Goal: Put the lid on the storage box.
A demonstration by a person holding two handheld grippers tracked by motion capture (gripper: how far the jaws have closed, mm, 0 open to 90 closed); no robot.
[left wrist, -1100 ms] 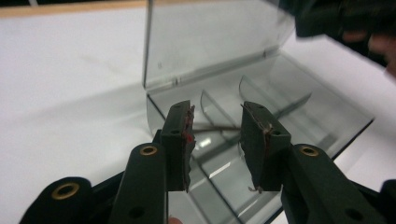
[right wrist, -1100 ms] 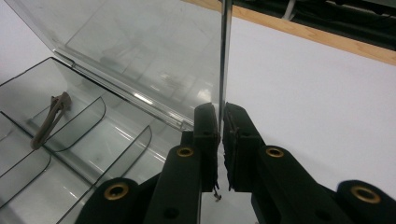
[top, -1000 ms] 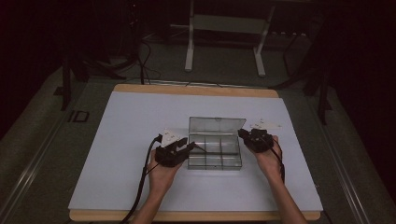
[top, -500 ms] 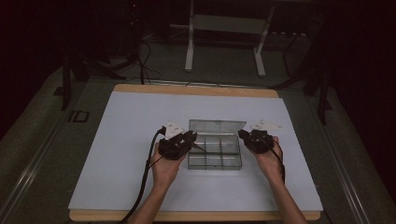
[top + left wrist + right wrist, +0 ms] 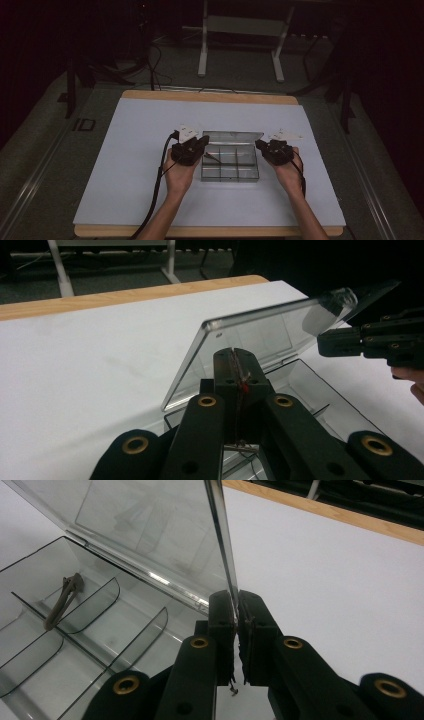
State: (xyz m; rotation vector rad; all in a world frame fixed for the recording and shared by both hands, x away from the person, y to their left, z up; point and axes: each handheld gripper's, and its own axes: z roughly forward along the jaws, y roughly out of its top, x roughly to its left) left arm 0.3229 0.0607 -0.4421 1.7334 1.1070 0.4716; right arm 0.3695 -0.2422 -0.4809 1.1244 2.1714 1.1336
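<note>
Pinching the raised lid [image 5: 150,525] of the clear box [image 5: 230,179] by its side edge with the right gripper [image 5: 235,615], jaws almost together on it. Having just been closing the left gripper [image 5: 235,365] fully above the far left compartment, with only thin threads in the seam, so not telling if something is caught. Lying just under that tip, the small brown strip [image 5: 62,602], long axis slanting toward the middle of the box, left hand being clearly the nearer
</note>
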